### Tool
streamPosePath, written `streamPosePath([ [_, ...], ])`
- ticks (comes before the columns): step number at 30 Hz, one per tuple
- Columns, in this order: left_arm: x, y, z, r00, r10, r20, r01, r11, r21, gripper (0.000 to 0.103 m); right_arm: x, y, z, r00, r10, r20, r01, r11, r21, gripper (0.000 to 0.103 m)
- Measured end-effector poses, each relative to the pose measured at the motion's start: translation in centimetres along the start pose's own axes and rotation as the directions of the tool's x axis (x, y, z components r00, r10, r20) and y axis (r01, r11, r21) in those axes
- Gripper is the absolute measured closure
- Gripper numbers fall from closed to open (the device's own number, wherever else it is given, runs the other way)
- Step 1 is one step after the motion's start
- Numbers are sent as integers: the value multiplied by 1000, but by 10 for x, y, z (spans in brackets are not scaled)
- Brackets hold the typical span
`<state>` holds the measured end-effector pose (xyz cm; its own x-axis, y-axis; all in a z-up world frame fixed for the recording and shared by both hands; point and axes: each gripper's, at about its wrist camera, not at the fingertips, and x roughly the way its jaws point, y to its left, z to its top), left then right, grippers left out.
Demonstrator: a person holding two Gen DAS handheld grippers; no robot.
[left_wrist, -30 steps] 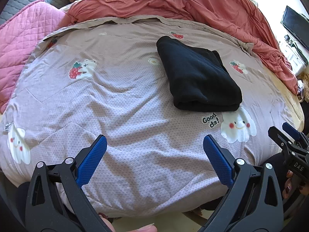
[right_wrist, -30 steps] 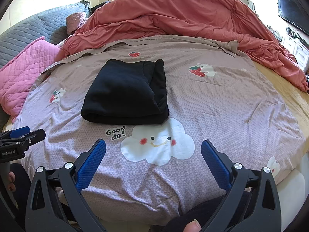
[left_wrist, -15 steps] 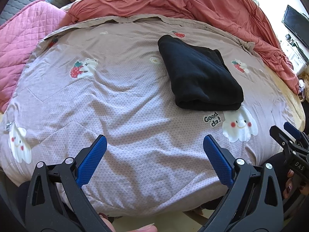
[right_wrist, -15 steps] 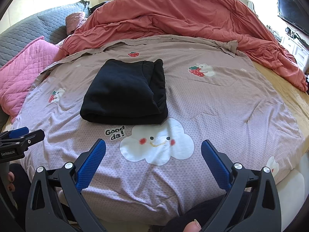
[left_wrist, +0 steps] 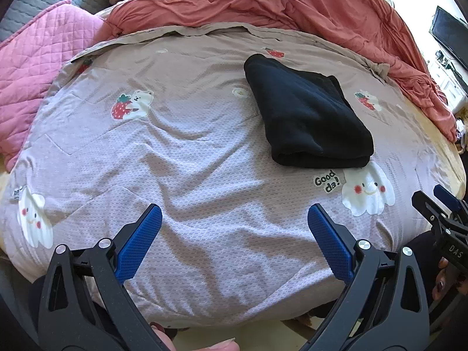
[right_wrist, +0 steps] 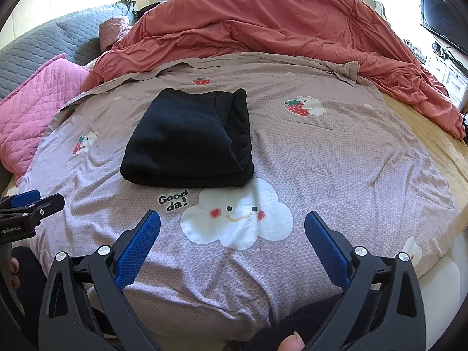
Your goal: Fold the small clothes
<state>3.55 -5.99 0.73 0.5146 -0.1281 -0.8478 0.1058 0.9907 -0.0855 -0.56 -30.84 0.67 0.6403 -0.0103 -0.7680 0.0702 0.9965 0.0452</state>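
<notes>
Black folded garment (right_wrist: 187,140) lies on the mauve cartoon-print quilt (right_wrist: 321,161), just behind the cloud print (right_wrist: 237,216). Left tongs (left_wrist: 234,231) and right tongs (right_wrist: 232,231) both gape, empty, near the quilt's front edge.

A black garment (right_wrist: 187,137) of thick, matt, fleecy cloth is seen folded on a bedspread (right_wrist: 336,161) of thin, finely dotted cloth, printed and creased. The duvet (right_wrist: 278,20) is of smooth, soft, rumpled cloth; the pink pillow (right_wrist: 32,108) is quilted. The left gripper (left_wrist: 234,234) is made of matt black plastic, with blue textured pads (left_wrist: 140,242) and shiny metal rivets.
</notes>
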Motion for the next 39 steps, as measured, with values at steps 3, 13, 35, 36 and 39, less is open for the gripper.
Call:
streamPosePath([
  [3,0,0,0,1000,1,1,-1,1000,1,10,0,0,0,1000,0,0,0,1000,1,5],
  [13,2,1,0,1000,20,-15,-20,1000,6,10,0,0,0,1000,-2,-1,2,1000,0,5],
  [35,29,324,21,874,436,-215,-485,751,-449,10,-95,-405,-140,763,-610,-212,551,444,707,5],
  [36,30,342,21,863,452,-226,-503,727,-468,10,-95,-429,-157,737,-619,-271,587,388,711,5],
  [39,31,396,23,821,517,-241,-559,648,-517,9,-89,-494,-207,680,-607,-412,667,278,691,5],
])
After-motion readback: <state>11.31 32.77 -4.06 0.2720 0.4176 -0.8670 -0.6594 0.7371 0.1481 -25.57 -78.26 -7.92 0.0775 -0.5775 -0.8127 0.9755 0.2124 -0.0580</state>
